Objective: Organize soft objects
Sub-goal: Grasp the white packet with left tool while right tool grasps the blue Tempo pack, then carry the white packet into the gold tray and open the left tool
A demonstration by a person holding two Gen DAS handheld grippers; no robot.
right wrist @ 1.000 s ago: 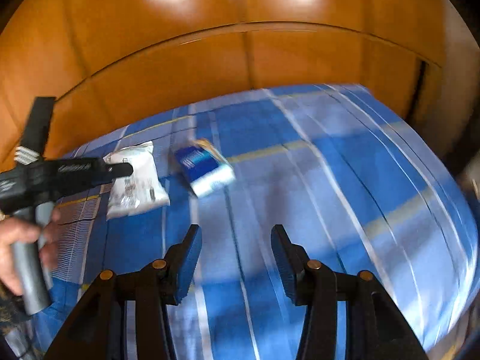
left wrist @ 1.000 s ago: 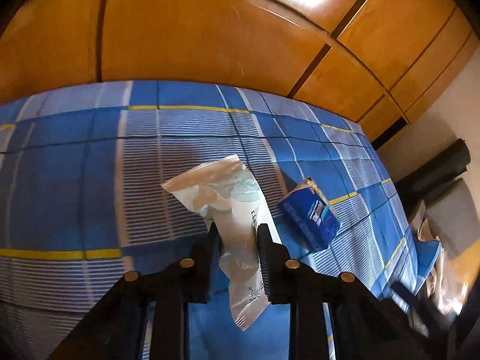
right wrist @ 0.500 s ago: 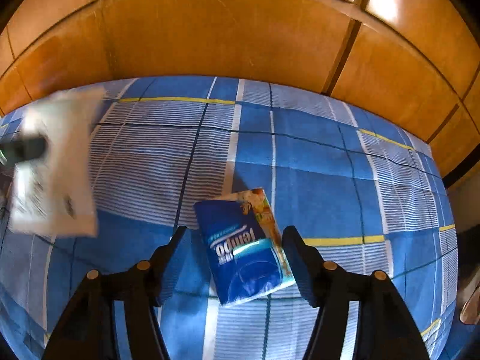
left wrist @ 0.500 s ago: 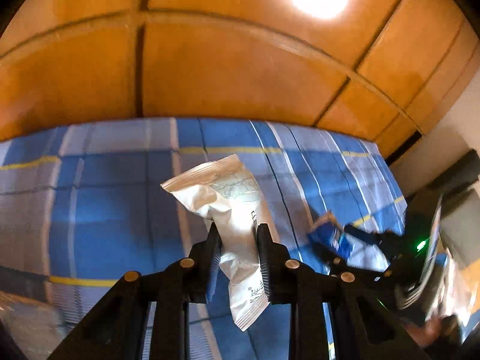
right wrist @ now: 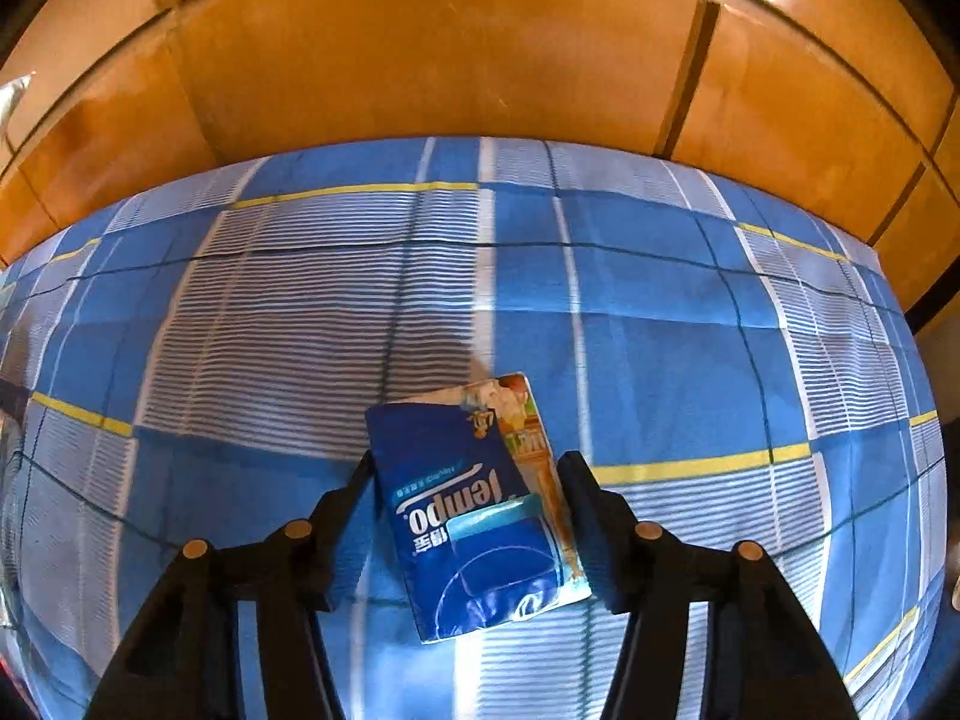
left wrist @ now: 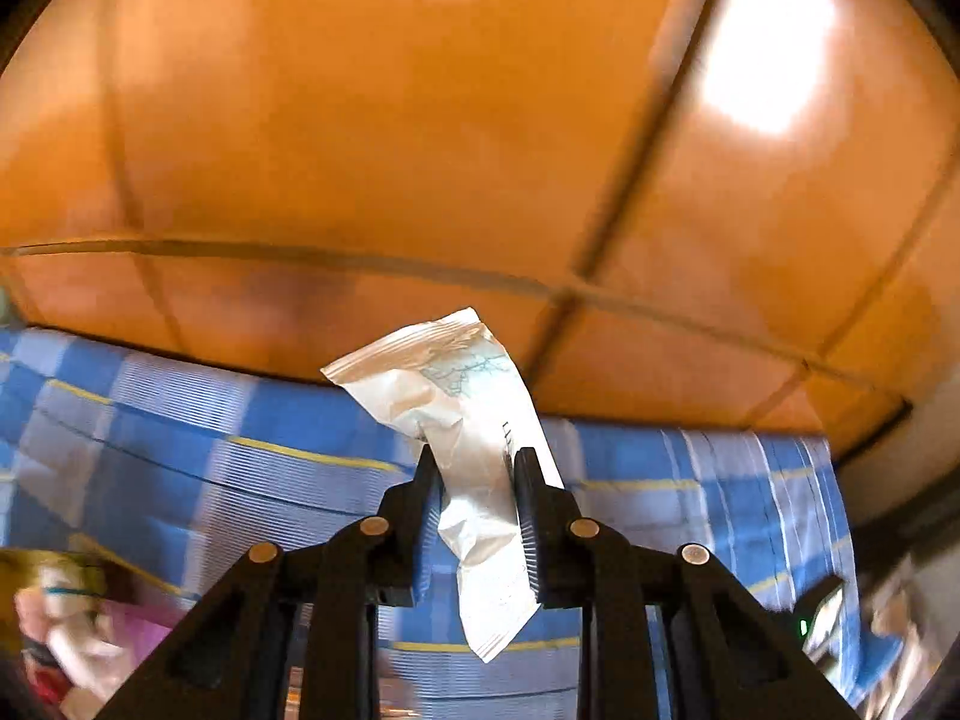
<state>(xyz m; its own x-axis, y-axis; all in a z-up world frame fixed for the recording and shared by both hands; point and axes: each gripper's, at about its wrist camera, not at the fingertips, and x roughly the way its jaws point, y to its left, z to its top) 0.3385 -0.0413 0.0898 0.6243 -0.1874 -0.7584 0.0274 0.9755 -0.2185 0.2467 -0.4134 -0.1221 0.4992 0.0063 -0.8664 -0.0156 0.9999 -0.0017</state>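
Note:
A crumpled white plastic packet (left wrist: 456, 378) hangs in the air in the left wrist view, with my left gripper (left wrist: 476, 456) shut on its middle, above the blue checked bed cover (left wrist: 180, 450). A corner of that packet (right wrist: 12, 102) shows at the left edge of the right wrist view. A blue Tempo tissue pack (right wrist: 474, 516) lies flat on the bed cover (right wrist: 300, 330). My right gripper (right wrist: 468, 462) points down over it. Its jaws are closing with the pack between them, and the fingers stand at the pack's two sides without squeezing it.
Orange wooden wall panels (right wrist: 450, 60) rise right behind the bed. Blurred pink and white things (left wrist: 78, 630) sit at the lower left of the left wrist view. A dark device with a green light (left wrist: 816, 612) shows at its lower right.
My left gripper has risen with the white packet and its view has swung up toward the wall. My right gripper has moved from bare cover to straddle the blue tissue pack.

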